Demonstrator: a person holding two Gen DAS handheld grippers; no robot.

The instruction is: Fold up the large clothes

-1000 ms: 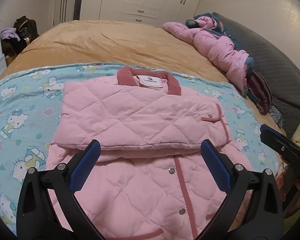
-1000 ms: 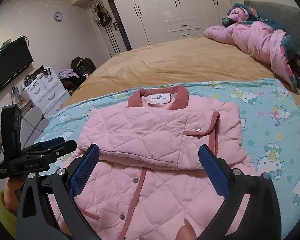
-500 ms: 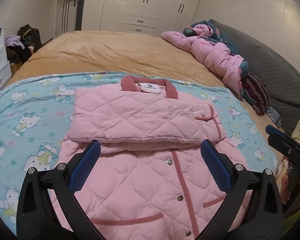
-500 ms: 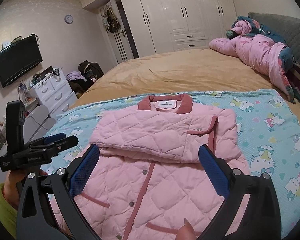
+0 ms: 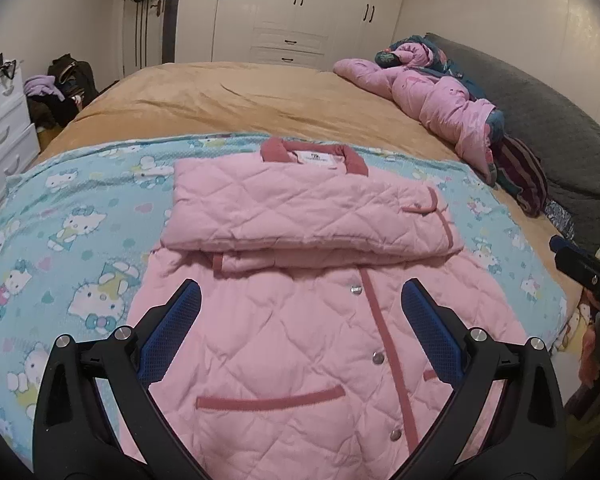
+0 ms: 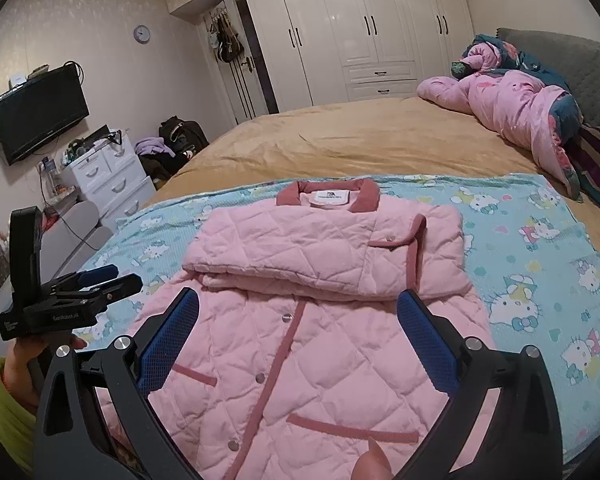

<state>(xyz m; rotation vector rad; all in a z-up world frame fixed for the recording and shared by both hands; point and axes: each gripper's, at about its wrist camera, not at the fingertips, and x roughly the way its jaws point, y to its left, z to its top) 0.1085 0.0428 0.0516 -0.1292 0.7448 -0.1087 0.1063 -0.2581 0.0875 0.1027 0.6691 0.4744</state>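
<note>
The pink quilted jacket (image 5: 300, 320) lay under both of our tools, its front up, flat on a cartoon-cat blanket (image 5: 72, 240) spread over the near end of the bed (image 5: 260, 96). We held the left gripper (image 5: 300, 332) with its jaws spread wide and nothing between them; its blue pads (image 5: 172, 336) hung above the jacket's lower front, and we could not tell whether they touched the cloth. Our right gripper (image 6: 298, 340) was just as wide apart and just as empty, over the same lower front, with a fingertip (image 6: 370, 464) showing at six o'clock in its view.

Between the pads we saw the dark pink placket with its snaps and a trimmed pocket slit. Toward twelve o'clock the sleeves lay folded across the chest in a thick band, and past that sat the dark pink collar (image 6: 328, 196) with a white label.

In the right wrist view our left gripper showed at nine o'clock, off the jacket's edge, held by a hand (image 6: 24, 364) in a yellow-green sleeve (image 6: 8, 412). Farther out, a crumpled pink duvet (image 6: 512, 116) lay at two o'clock against a grey headboard (image 6: 572, 64). White wardrobes (image 6: 364, 24) stood at twelve, a white drawer unit (image 6: 108, 180) and a wall television (image 6: 40, 112) at ten.
</note>
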